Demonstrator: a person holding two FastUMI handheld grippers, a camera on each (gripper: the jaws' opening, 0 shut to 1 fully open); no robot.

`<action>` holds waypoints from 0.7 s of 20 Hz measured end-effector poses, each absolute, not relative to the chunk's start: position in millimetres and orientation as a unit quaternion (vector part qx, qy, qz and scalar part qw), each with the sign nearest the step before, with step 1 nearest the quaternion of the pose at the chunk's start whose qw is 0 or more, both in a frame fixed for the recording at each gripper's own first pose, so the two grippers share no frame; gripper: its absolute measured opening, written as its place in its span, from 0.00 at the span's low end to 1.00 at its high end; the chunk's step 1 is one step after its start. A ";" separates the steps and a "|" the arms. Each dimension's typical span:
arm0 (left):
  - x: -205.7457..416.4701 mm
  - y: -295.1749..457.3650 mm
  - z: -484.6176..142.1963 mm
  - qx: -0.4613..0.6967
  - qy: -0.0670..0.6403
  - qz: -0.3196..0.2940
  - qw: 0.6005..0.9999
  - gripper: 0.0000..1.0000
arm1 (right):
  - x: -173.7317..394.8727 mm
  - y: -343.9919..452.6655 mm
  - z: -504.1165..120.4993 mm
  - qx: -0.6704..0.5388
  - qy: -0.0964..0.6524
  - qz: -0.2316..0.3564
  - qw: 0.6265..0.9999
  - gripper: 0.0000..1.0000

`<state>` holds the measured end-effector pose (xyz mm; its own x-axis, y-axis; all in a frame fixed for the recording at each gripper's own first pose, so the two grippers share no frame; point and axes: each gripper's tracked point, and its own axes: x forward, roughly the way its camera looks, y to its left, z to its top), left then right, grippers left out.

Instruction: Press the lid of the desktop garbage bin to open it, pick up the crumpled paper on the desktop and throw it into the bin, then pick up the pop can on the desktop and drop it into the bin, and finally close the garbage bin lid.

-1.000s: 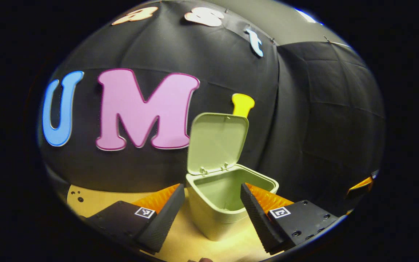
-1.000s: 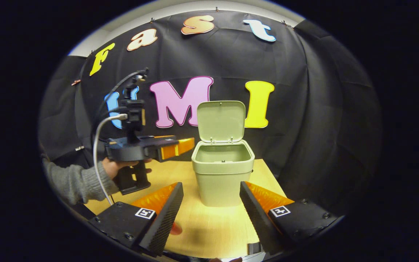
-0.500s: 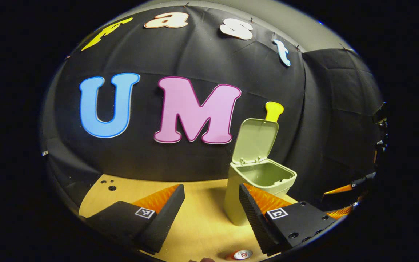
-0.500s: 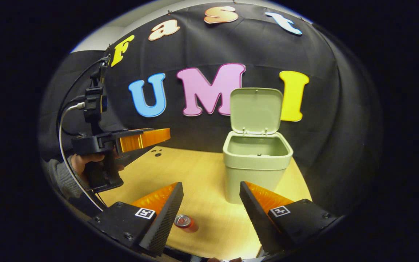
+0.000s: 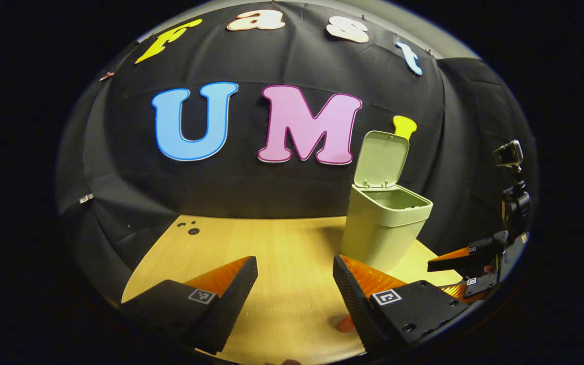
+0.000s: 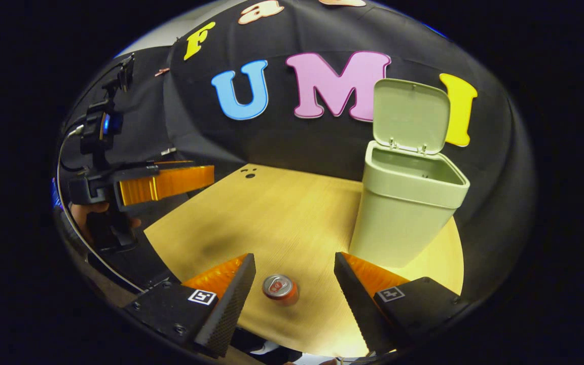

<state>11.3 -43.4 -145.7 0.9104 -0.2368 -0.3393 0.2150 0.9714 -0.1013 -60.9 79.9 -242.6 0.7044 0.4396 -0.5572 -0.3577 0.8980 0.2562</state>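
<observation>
Right gripper view now has the pop can (image 6: 280,287) centred low between its wide-open, empty jaws; bin (image 6: 404,213) lid up, can pickup next.

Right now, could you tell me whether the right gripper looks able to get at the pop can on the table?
Probably yes. The pop can stands upright between the open fingers of the right gripper, with bare table around it and the bin off to one side.
</observation>
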 end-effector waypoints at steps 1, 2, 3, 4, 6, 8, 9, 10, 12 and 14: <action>6.9 -38.0 -146.8 -0.033 0.179 -0.110 0.977 0.96 | -63.4 84.7 -252.5 0.060 0.327 0.224 0.916 0.98; 4.6 -35.0 -148.9 -0.034 0.182 -0.105 0.977 0.96 | -64.6 90.9 -260.9 0.056 0.337 0.233 0.911 0.98; 2.5 -31.3 -150.6 -0.033 0.183 -0.101 0.977 0.96 | -66.2 96.0 -270.3 0.051 0.346 0.239 0.906 0.98; 0.4 -27.7 -153.7 -0.034 0.186 -0.098 0.977 0.96 | -67.7 101.0 -279.9 0.046 0.356 0.246 0.900 0.98; -3.2 -19.7 -157.2 -0.036 0.193 -0.090 0.976 0.96 | -68.0 109.1 -301.0 0.033 0.374 0.256 0.891 0.99; -5.2 -13.8 -158.0 -0.041 0.195 -0.084 0.976 0.96 | -67.4 118.5 -322.8 0.018 0.392 0.264 0.881 0.98; -6.0 -11.0 -157.2 -0.042 0.195 -0.082 0.976 0.96 | -68.8 121.7 -331.9 0.011 0.399 0.269 0.877 0.99; -6.7 -8.0 -157.3 -0.041 0.195 -0.080 0.977 0.96 | -70.3 123.4 -339.6 0.004 0.406 0.270 0.873 0.99; -7.7 -2.5 -157.3 -0.037 0.195 -0.077 0.977 0.96 | -70.7 126.5 -354.8 -0.004 0.419 0.274 0.866 0.99; -8.6 1.8 -158.0 -0.037 0.196 -0.074 0.977 0.96 | -73.7 130.3 -366.5 -0.005 0.431 0.277 0.859 0.99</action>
<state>-8.6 1.8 -158.0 0.9122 -0.1585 -0.3779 0.1296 0.9864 -0.1009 -73.7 130.3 -366.5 0.4761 0.4712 -0.7425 -0.4795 0.8469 0.2300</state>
